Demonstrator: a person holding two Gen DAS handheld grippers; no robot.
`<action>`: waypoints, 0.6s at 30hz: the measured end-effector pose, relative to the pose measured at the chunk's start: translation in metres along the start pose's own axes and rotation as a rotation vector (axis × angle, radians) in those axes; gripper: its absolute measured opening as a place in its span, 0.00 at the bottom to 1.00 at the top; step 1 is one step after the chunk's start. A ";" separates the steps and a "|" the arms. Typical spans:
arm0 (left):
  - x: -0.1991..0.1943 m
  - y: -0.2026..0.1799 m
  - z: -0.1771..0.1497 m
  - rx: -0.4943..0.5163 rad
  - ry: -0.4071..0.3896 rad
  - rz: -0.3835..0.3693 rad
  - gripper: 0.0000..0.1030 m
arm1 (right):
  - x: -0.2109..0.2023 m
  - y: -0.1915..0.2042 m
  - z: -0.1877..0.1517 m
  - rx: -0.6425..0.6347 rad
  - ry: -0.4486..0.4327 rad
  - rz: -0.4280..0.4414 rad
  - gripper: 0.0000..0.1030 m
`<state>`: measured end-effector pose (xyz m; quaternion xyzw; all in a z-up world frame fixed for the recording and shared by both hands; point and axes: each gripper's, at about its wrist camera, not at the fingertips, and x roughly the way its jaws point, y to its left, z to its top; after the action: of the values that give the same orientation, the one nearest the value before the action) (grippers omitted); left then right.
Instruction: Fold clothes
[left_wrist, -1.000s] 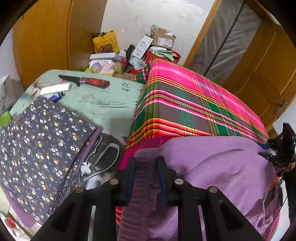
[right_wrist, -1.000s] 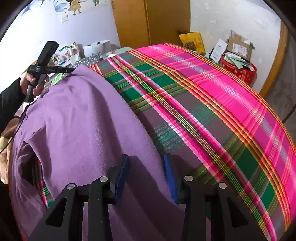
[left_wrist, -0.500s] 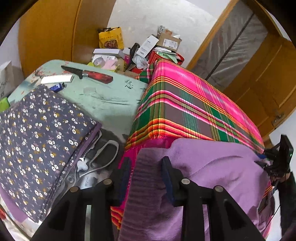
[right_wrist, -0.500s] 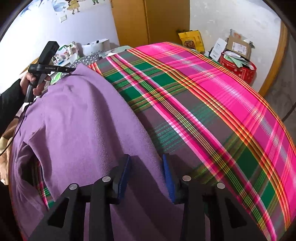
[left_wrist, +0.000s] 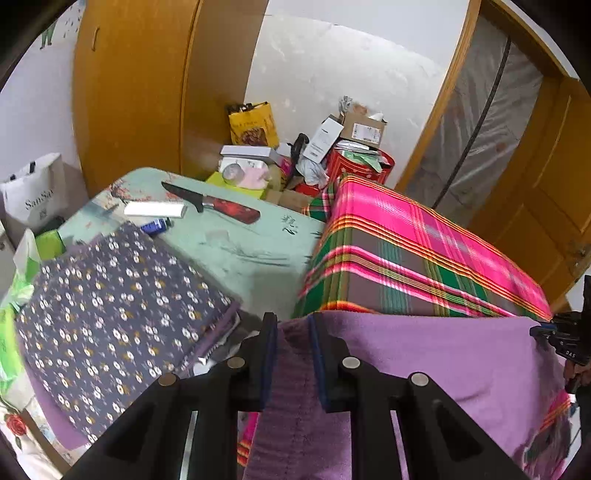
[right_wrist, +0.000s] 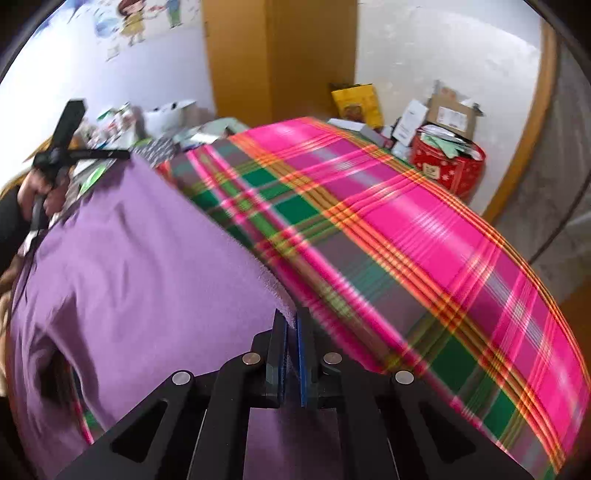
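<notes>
The purple garment (right_wrist: 140, 266) lies on the plaid cloth (right_wrist: 424, 236). The right gripper (right_wrist: 291, 332) is clenched on its edge; the left gripper (left_wrist: 291, 332) seems to pinch the ribbed hem. The fold is starting; next, both should lift the edge together.

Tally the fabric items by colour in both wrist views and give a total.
Purple fleece garment, gripped by left gripper and right gripper: 1
Pink and green plaid cloth: 1
Dark floral folded fabric: 1
Total: 3
</notes>
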<state>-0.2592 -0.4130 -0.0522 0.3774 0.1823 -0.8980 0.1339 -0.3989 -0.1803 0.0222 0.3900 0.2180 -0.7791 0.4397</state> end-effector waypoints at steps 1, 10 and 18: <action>0.004 -0.001 0.001 -0.004 0.011 0.004 0.19 | 0.006 0.000 0.002 -0.001 0.016 -0.019 0.06; 0.013 0.027 -0.007 -0.178 0.138 -0.121 0.26 | -0.012 -0.025 -0.010 0.208 0.004 0.007 0.29; -0.051 0.024 -0.025 -0.116 0.031 -0.032 0.23 | -0.122 -0.043 -0.089 0.445 -0.183 -0.084 0.29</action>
<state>-0.1994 -0.4185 -0.0366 0.3800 0.2421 -0.8819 0.1386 -0.3607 -0.0348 0.0665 0.3958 0.0164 -0.8576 0.3282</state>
